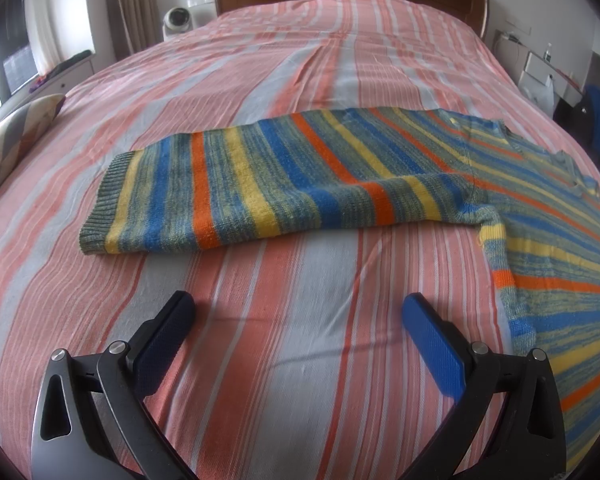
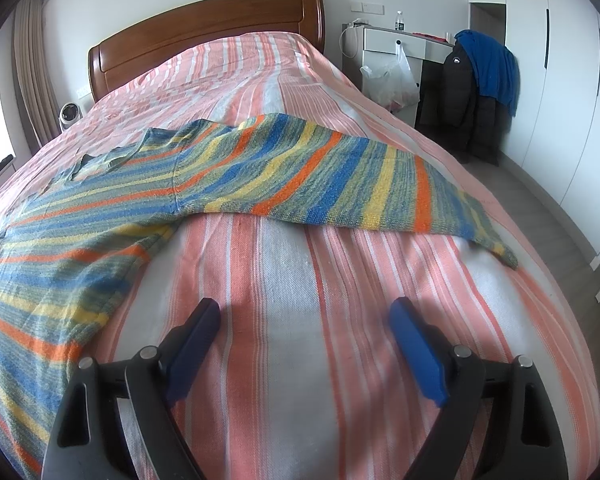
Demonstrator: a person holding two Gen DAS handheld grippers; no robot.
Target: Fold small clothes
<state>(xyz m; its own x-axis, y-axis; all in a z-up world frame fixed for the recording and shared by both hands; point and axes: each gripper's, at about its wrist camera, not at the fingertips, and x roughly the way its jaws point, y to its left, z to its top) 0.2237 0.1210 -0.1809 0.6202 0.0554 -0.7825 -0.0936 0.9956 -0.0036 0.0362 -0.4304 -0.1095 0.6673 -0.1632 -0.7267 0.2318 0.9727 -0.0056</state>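
Observation:
A striped knit sweater (image 1: 284,172) in blue, yellow, orange and grey-green lies flat on the bed, sleeves spread out. In the left wrist view one sleeve stretches left, its ribbed cuff (image 1: 104,204) at the end; the body (image 1: 560,280) runs off to the right. My left gripper (image 1: 300,308) is open and empty, just above the bedsheet, short of the sleeve. In the right wrist view the other sleeve (image 2: 360,184) stretches right and the body (image 2: 60,260) lies at the left. My right gripper (image 2: 304,312) is open and empty over bare sheet below that sleeve.
The bed has a pink, orange and white striped sheet (image 1: 284,360) and a wooden headboard (image 2: 204,36). A patterned pillow (image 1: 16,136) lies at the left edge. A white desk (image 2: 396,48) and a chair with dark and blue jackets (image 2: 476,88) stand right of the bed.

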